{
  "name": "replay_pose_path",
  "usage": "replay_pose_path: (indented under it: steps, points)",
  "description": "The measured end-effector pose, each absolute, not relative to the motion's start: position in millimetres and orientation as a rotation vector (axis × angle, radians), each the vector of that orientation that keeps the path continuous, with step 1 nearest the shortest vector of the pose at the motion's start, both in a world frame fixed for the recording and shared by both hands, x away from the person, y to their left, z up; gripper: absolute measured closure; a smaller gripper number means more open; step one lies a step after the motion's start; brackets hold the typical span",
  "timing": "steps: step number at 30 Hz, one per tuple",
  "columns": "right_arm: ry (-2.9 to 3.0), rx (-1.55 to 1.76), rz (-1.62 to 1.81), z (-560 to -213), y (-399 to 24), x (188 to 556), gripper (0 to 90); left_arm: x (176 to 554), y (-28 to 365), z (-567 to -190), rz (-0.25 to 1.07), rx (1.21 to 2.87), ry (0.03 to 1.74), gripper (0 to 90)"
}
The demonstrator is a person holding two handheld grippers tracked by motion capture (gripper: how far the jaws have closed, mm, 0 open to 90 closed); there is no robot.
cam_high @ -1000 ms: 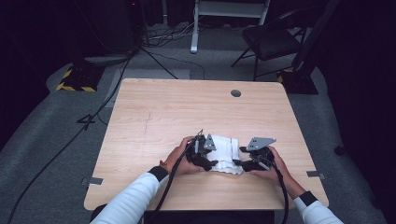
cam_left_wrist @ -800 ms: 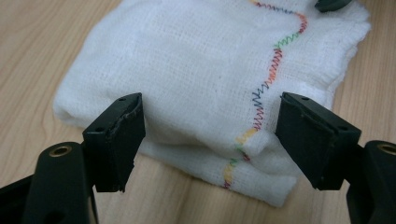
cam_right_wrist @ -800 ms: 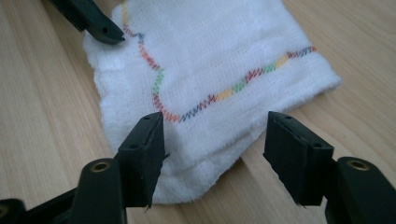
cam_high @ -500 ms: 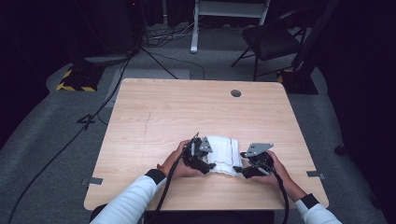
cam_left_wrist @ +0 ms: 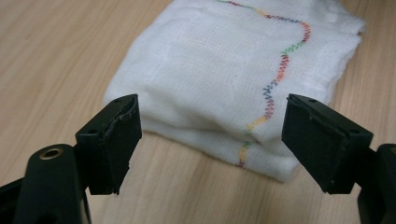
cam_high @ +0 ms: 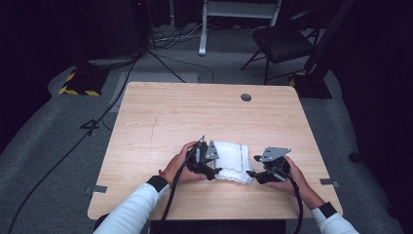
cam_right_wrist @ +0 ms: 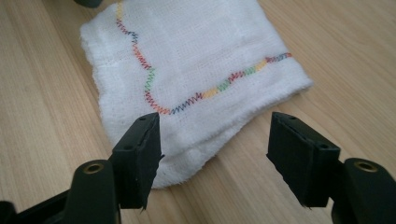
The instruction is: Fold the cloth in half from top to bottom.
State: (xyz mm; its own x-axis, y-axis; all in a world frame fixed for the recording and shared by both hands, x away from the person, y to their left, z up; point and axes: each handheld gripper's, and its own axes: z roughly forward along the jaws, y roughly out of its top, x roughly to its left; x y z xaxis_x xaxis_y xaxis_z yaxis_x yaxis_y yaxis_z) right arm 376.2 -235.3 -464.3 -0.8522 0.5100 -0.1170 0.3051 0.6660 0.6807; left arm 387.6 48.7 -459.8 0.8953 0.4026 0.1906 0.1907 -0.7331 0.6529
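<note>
A folded white cloth (cam_high: 234, 160) with a wavy multicoloured stitch line lies flat on the wooden table (cam_high: 195, 112), near its front edge. My left gripper (cam_high: 215, 169) sits at the cloth's left edge, open, its jaws wide apart over the folded border (cam_left_wrist: 210, 60). My right gripper (cam_high: 253, 173) is at the cloth's right edge. Its jaws have just been opening and stand open; a corner of the cloth (cam_right_wrist: 196, 56) lies between them, untouched. From the gripper views, the left gripper (cam_left_wrist: 212, 108) and the right gripper (cam_right_wrist: 215, 120) hover low over the cloth.
A round cable hole (cam_high: 246, 97) is near the table's far edge. On the grey floor beyond are a black chair (cam_high: 287, 44), a white stand leg (cam_high: 201, 48), cables and a yellow-black striped base (cam_high: 78, 85). Both forearms wear white sleeves.
The cloth looked bunched up between the grippers a second ago and now lies flat. The right gripper has drawn back slightly from its right edge. The left hand has barely moved.
</note>
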Motion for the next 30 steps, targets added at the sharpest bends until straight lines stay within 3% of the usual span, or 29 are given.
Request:
replay_pose_path:
  steps: [18,30]
  points:
    - [2.507,0.673,0.902,-460.7,-272.5,358.9,32.8,362.0,101.6,-463.7,0.521,2.488,0.515,20.8]
    - [2.449,0.766,0.811,-473.9,-314.7,348.6,31.2,341.4,155.4,-471.7,0.572,2.428,0.622,19.9]
